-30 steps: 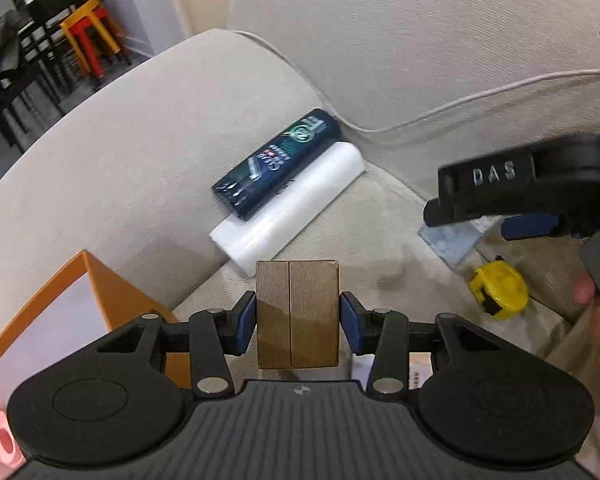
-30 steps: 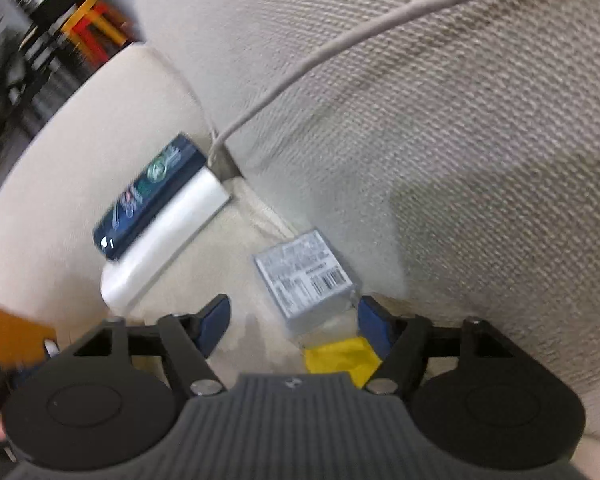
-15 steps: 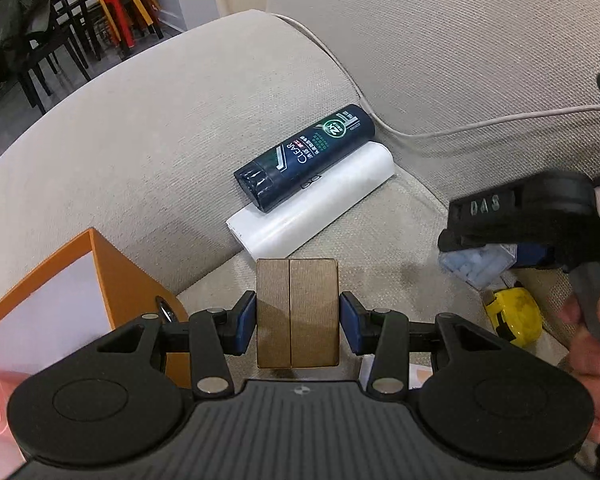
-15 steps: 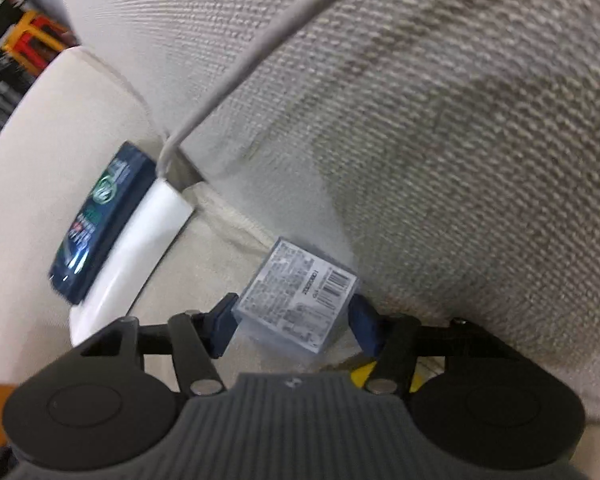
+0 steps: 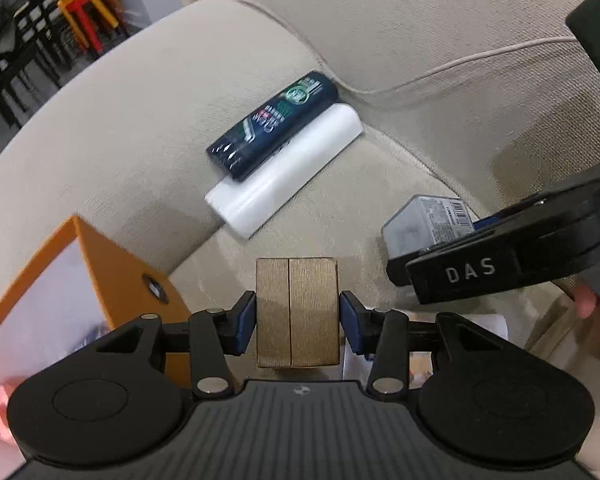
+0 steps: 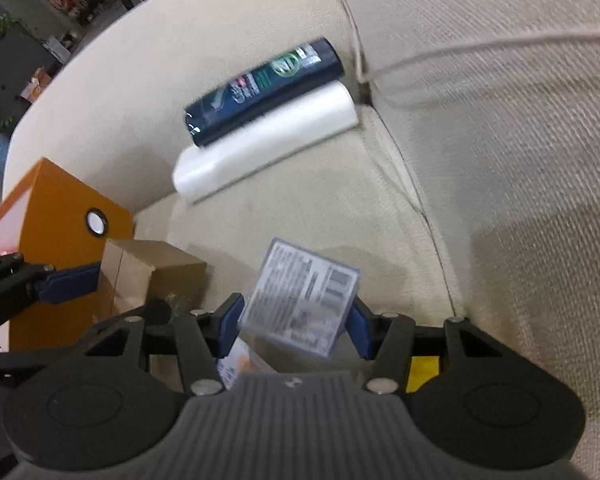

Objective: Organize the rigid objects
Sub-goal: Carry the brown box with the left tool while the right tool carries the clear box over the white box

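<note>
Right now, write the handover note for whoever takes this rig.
Left gripper: shut on the brown cardboard box, held above the sofa seat.
Right gripper: jaws closing on the clear plastic case, tilted between its pads.
Dark shampoo bottle lies on the white roll against the armrest. Orange box stands at the left, yellow tape measure beneath the right gripper.
Done: two items picked up.
Left: place both, then the remaining items.
</note>
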The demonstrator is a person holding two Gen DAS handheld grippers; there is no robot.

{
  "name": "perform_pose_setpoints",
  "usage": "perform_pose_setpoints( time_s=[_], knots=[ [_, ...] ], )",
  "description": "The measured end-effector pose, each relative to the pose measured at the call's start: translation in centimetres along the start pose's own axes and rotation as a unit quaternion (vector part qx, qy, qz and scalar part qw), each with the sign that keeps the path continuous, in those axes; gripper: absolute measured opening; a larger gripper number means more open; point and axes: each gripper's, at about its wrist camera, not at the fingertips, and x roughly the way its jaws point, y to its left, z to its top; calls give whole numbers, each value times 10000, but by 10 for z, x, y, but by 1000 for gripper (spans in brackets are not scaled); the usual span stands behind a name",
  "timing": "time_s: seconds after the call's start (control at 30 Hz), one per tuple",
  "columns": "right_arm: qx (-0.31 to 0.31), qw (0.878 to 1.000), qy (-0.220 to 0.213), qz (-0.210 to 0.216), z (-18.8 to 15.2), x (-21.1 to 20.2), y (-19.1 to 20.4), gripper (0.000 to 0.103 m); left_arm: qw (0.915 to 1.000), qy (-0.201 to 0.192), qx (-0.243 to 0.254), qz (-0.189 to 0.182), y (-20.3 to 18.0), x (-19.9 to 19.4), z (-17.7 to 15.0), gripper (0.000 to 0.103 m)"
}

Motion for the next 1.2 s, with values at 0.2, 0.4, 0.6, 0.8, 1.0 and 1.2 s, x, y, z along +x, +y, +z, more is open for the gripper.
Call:
perform_pose_setpoints(
  time_s=[0.2, 0.4, 0.6, 0.8, 1.0, 1.2],
  knots=[
    [75, 9996, -255, 6, -2, -5, -6, 65, 9993, -142, 285, 172, -8, 4, 7, 62],
    [254, 9990, -306, 205, -2, -7, -11, 64, 9996, 25, 138, 225, -5, 15, 12, 53],
    [331, 9981, -389, 348, -2, -5, -12, 57, 9998, 82, 21, 162, -3, 17, 15, 52],
    [331, 9978, -506, 276, -4, -17, -13, 54, 9986, -82, -518, -54, 5, 5, 11, 51],
    [222, 9964, -777, 243, -2, -38, -11, 53, 9976, -405, -545, -110, 2, -25, 14, 51],
    [89, 9951, -953, 267, 0, -60, -3, 53, 9928, -764, -908, -153, 12, -65, 11, 51]
  ],
)
